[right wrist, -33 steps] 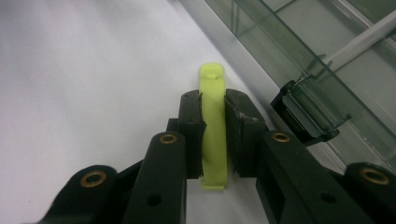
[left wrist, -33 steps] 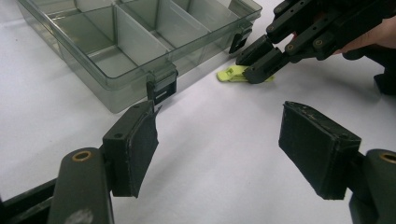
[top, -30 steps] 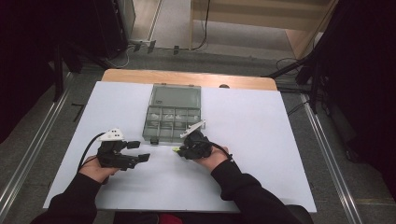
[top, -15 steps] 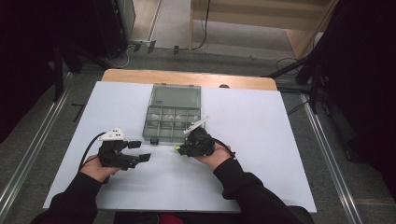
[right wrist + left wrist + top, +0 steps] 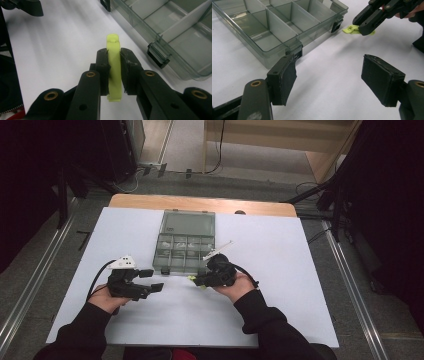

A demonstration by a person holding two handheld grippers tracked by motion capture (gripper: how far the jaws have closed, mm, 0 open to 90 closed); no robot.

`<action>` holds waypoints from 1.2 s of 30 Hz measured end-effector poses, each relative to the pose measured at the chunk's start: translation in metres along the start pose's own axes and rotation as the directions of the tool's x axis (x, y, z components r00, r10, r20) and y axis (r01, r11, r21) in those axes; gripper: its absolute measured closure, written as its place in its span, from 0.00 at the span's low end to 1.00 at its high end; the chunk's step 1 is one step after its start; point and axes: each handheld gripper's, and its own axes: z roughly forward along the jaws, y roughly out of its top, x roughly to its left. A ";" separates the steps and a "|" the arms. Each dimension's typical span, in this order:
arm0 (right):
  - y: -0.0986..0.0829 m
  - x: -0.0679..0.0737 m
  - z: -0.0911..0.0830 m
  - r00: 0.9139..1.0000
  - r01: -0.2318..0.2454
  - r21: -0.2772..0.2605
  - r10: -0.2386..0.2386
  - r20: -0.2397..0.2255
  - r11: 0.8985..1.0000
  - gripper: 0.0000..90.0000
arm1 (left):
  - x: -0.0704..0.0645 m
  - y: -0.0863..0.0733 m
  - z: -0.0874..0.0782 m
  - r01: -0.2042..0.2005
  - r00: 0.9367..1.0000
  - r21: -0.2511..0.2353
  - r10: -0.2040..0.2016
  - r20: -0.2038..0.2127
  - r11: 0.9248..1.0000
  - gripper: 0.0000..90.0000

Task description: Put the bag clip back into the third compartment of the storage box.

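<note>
Lime-green plastic shows between the closed jaws of the right gripper [image 5: 114,72]: a small flat clip [image 5: 113,50], clamped on its two broad faces. In the right gripper view its long axis runs straight out along the jaws, the rounded tip pointing ahead and the other end sticking out just behind the pads. In the high view the clip [image 5: 196,280] points toward the person's left, lying roughly level just above the table and just in front of the near edge of the compartment box [image 5: 186,245], close to one of the box's black latches [image 5: 158,55] but not touching it. In the left gripper view the clip [image 5: 353,29] pokes out sideways from the far gripper's tips, near the box corner. The left gripper [image 5: 329,77] has its jaws spread wide with nothing between them; it sits low over the table, well apart from the clip, its pads aimed toward the box's near edge. The box is clear smoky plastic with its lid folded back flat, and its compartments have thin dividers. The table [image 5: 280,315] is covered by a plain white sheet, with a strip of wood along its far edge. Around it are a grey floor, metal rails on both sides, dark curtains, loose cables and a wooden piece of furniture at the back. No writing or brand mark can be read anywhere.
</note>
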 end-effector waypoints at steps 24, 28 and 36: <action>0.020 -0.009 -0.028 1.000 -0.024 -0.045 0.024 0.009 0.999 0.88 | 0.000 0.005 0.008 -0.014 1.000 0.005 0.014 0.025 1.000 0.31; 0.025 -0.011 -0.027 1.000 -0.028 -0.041 0.028 0.012 0.999 0.88 | -0.001 0.006 0.009 -0.021 0.999 0.009 0.021 0.025 1.000 0.31; 0.034 -0.016 -0.028 0.999 -0.032 -0.042 0.032 0.016 0.999 0.88 | 0.000 0.006 0.010 -0.020 0.999 0.011 0.020 0.026 1.000 0.31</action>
